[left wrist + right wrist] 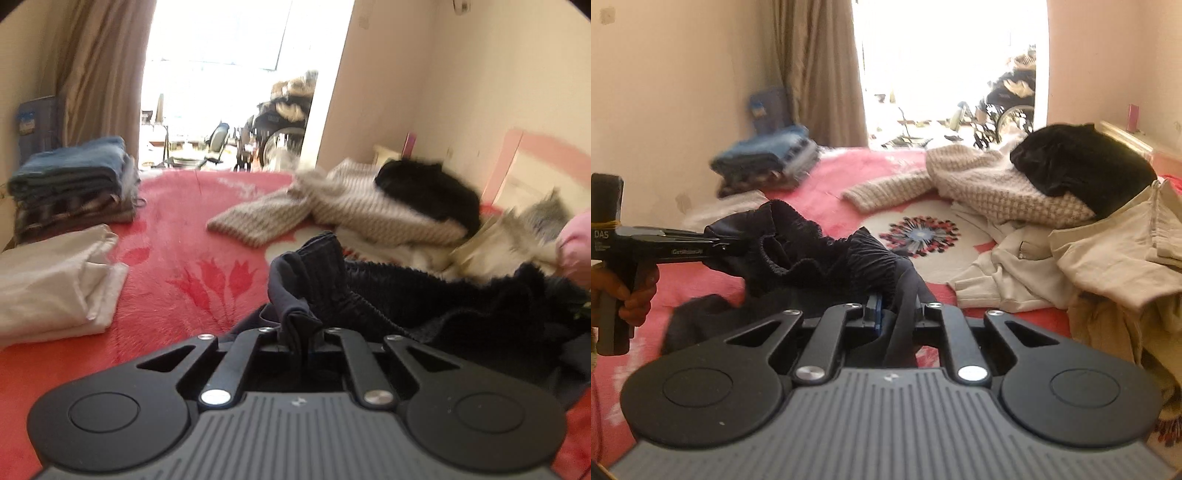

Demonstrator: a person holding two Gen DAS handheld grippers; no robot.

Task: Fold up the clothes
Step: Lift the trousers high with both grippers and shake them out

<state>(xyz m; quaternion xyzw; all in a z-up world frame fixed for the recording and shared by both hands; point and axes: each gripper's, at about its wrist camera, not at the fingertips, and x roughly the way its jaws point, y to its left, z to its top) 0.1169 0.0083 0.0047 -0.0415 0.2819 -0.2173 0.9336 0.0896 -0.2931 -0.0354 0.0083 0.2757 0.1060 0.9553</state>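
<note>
My left gripper (300,338) and right gripper (891,314) both pinch the dark garment (827,254). Only the right view shows my hand (635,291).

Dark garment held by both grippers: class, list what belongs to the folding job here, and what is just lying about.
Part of the job:
- dark garment, pinched by the left gripper and right gripper
- unfolded pile: striped sweater, black garment, cream clothes
- folded stack

Just lying about:
- curtain
- blue box
- wheelchair
</note>
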